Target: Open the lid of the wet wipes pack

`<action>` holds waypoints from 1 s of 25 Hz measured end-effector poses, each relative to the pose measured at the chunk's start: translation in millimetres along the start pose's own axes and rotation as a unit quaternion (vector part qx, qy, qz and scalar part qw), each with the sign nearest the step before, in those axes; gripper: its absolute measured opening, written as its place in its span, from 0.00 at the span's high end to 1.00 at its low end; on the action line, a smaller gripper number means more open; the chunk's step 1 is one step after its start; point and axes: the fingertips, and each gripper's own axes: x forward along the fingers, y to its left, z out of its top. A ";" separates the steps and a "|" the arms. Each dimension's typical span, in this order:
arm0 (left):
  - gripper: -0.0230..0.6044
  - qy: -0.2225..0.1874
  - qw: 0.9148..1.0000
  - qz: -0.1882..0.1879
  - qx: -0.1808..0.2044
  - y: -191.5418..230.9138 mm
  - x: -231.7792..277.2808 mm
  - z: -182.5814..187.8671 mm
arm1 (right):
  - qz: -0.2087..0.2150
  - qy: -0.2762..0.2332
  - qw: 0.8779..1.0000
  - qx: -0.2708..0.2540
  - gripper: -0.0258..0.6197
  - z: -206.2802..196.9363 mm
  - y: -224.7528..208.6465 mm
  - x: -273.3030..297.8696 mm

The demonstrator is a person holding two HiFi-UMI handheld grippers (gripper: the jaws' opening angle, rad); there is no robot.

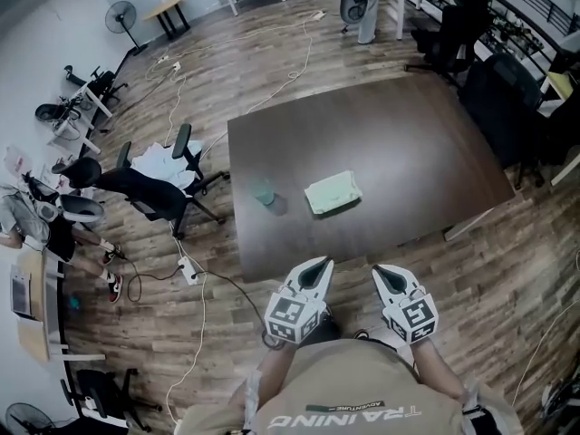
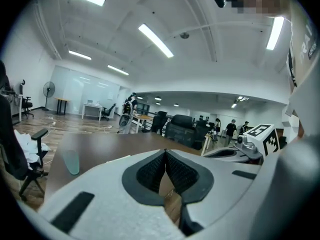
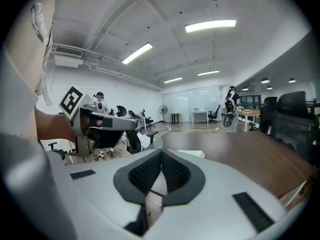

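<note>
A: Head view, left to right: black office chair (image 1: 149, 191) on the floor, then the dark table (image 1: 408, 134). On the table there's a teal cup (image 1: 264, 192) and, to its right and not touching it, the wet wipes pack (image 1: 333, 192), lying flat. It's too small to read the lid.

B: Your left gripper (image 1: 318, 265) and right gripper (image 1: 382, 273) both sit at the table's near edge, side by side, well short of the pack.

A: Left gripper view: your left jaws are together, tips meeting, nothing between them. You get the cup at far left and the right gripper's marker cube (image 2: 263, 136) at right. I can't pick out the pack there.

B: Right gripper view fills that gap. The pack shows just above the jaw tips, with the cup to its left. The left gripper's marker cube (image 3: 73, 100) is at far left. Your right jaws are closed too, with nothing in them.
</note>
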 end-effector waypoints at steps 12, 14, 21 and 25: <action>0.95 -0.008 0.997 -0.072 0.028 67.1 45.1 28.9 | -0.063 0.006 0.998 -0.021 0.94 38.8 -16.4 67.2; 0.95 -0.001 0.997 -0.072 0.028 79.2 48.0 24.9 | -0.071 0.008 0.997 -0.019 0.94 39.2 -18.9 74.4; 0.95 0.016 0.997 -0.070 0.006 103.2 61.4 15.3 | -0.069 0.022 0.997 -0.013 0.94 41.0 -29.5 93.4; 0.95 0.023 0.998 -0.065 0.008 109.6 77.8 21.7 | -0.060 0.023 0.998 -0.008 0.94 44.7 -46.3 105.6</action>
